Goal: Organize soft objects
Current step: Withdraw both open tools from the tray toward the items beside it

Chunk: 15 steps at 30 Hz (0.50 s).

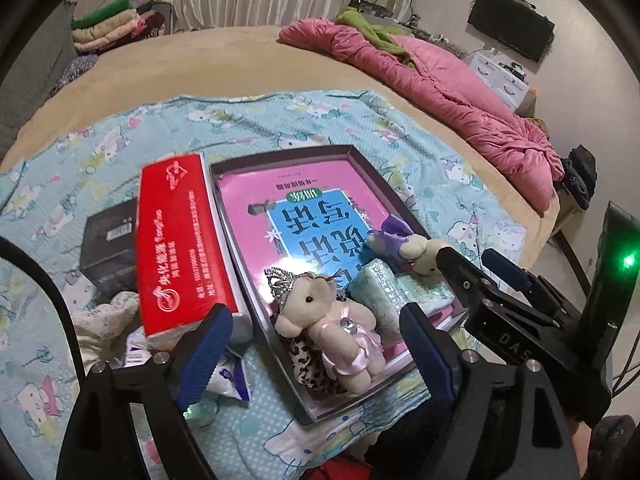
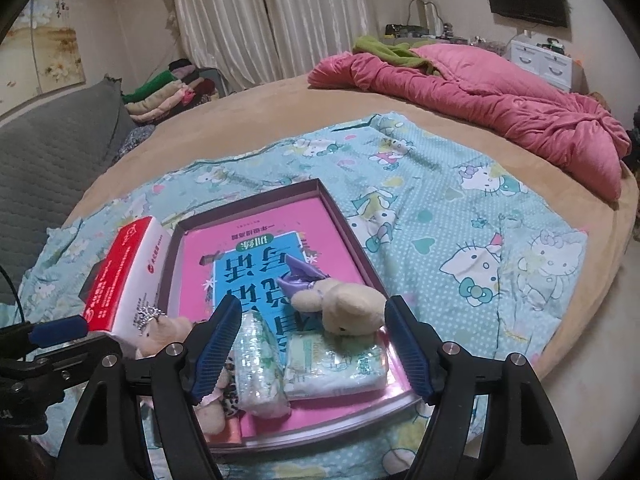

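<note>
A shallow box holding a pink and blue book lies on the Hello Kitty sheet. In it lie a cream bear in a pink dress with a crown, a cream plush with a purple bow, and two pale tissue packs. My left gripper is open, just above the pink-dress bear. My right gripper is open, over the tissue packs and the purple-bow plush; it also shows in the left wrist view.
A red and white tissue box stands left of the box, on a black box. Wrappers and a white cloth lie near it. A pink quilt is at the bed's far right; folded clothes at back left.
</note>
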Each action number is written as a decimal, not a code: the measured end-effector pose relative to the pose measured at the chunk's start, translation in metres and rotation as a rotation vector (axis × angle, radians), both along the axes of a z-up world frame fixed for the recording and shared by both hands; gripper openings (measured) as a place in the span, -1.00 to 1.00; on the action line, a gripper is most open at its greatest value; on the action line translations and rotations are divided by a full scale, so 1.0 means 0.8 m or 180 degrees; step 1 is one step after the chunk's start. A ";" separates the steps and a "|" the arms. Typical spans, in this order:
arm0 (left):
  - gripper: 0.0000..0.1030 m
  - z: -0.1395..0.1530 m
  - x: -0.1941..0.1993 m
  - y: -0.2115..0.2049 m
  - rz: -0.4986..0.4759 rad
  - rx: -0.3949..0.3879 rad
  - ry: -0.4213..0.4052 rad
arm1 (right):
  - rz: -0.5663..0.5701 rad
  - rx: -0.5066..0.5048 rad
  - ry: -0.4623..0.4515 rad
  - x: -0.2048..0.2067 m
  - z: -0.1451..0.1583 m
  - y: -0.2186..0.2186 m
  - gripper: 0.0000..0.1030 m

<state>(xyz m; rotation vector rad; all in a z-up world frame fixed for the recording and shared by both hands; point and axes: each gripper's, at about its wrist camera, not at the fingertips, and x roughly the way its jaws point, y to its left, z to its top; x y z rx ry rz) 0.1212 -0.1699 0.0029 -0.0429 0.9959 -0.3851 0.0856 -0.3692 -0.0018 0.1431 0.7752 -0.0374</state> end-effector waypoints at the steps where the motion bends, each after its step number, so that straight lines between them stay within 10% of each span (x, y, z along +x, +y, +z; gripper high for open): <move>1: 0.67 0.004 -0.002 0.001 -0.0003 0.0014 -0.0023 | 0.0005 -0.0009 -0.0007 -0.001 0.002 0.001 0.46; 15: 0.76 0.037 -0.026 0.026 0.0051 0.0070 -0.0191 | 0.0078 -0.0190 -0.0193 -0.025 0.044 0.030 0.52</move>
